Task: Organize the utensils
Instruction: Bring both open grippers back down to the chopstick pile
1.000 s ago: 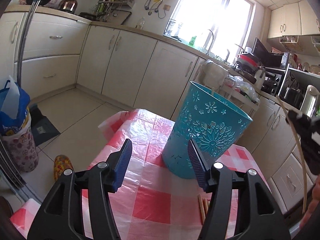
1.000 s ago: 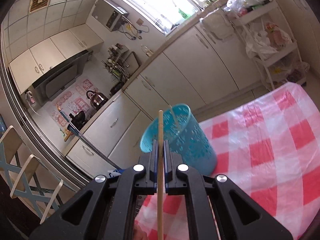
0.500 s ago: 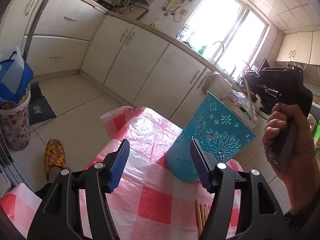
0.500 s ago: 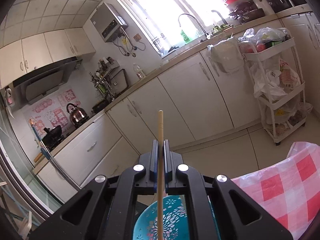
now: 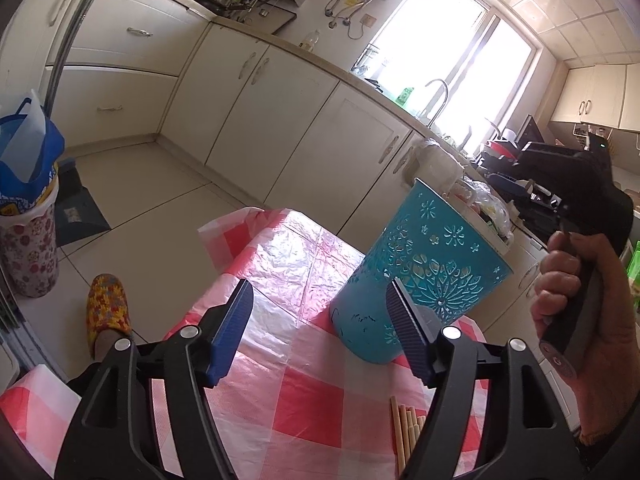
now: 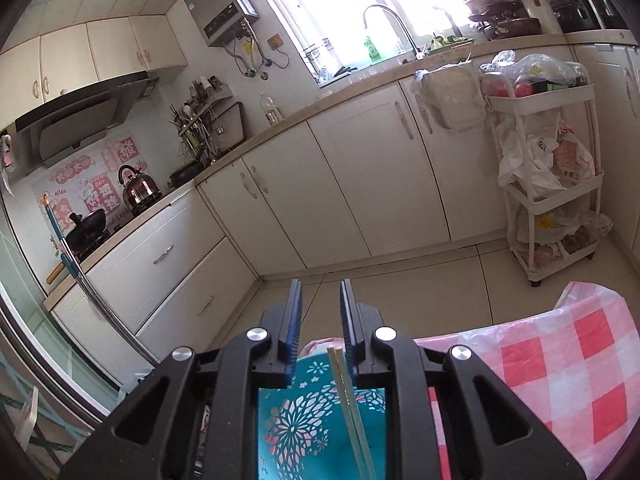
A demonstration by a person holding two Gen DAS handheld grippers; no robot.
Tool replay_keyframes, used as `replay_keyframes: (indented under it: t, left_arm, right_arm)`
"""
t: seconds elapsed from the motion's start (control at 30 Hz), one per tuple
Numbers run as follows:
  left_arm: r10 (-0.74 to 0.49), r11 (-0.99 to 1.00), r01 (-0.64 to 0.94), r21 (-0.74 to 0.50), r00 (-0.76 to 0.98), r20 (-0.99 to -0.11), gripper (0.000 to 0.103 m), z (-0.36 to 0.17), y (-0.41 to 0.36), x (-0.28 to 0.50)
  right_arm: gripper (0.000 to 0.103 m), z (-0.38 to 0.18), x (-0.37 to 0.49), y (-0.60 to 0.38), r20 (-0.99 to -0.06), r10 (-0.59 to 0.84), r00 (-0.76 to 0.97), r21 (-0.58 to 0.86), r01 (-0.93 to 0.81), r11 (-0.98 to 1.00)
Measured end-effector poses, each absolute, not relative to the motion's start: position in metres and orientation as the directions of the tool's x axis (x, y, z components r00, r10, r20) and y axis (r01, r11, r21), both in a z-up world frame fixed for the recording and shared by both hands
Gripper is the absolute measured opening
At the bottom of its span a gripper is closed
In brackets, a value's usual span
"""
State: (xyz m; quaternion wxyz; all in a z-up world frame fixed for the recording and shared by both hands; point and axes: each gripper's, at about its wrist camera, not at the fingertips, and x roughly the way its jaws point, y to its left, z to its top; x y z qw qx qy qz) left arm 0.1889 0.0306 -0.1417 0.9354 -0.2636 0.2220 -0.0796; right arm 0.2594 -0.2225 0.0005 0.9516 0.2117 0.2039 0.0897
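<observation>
Right gripper [image 6: 320, 320]: jaws opening, pads clear of everything; it hangs directly above the teal bin [image 6: 320, 412].
Chopsticks in bin [image 6: 350, 404]: a pair leans inside, tops just under the right-hand pad, long axis steep and tilted, touching neither pad.
Teal bin, left view [image 5: 420, 276]: stands near the table's far edge on the red-checked cloth [image 5: 304, 396].
Left gripper [image 5: 320, 332]: jaws opening wide, nothing between them, low over the cloth.
Loose chopsticks [image 5: 404, 432]: bundle lies flat on the cloth, just below and inside the left gripper's right finger, long axis running toward the bin.
Nearer tool: left gripper, by judgement; it must dip and straddle the bundle crosswise.
Right hand [image 5: 576, 308]: grips its handle beside the bin.
</observation>
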Motion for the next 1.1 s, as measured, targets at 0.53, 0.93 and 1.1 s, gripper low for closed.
replay_keyframes:
  t: [0.53,0.93,1.1]
  left_arm:
    - [-0.347,0.894,0.127,-0.429,0.802,-0.487,0.072,-0.132,0.000,0.170]
    - [-0.336,0.942,0.240,-0.235,0.688,-0.643,0.072,-0.137,-0.052,0.158]
    - [-0.272,0.955,0.268,-0.125,0.630,-0.728,0.072,-0.152,-0.083,0.174]
  right_arm:
    - [0.023,-0.157,0.106,-0.216,-0.740,0.195,0.643,0.255,-0.001,0.967]
    - [0.011,-0.174,0.111,-0.199,-0.797,0.101,0.596,0.098,-0.036,0.994]
    - [0.011,-0.174,0.115,-0.201,-0.802,0.086,0.592,0.051,-0.075,0.996]
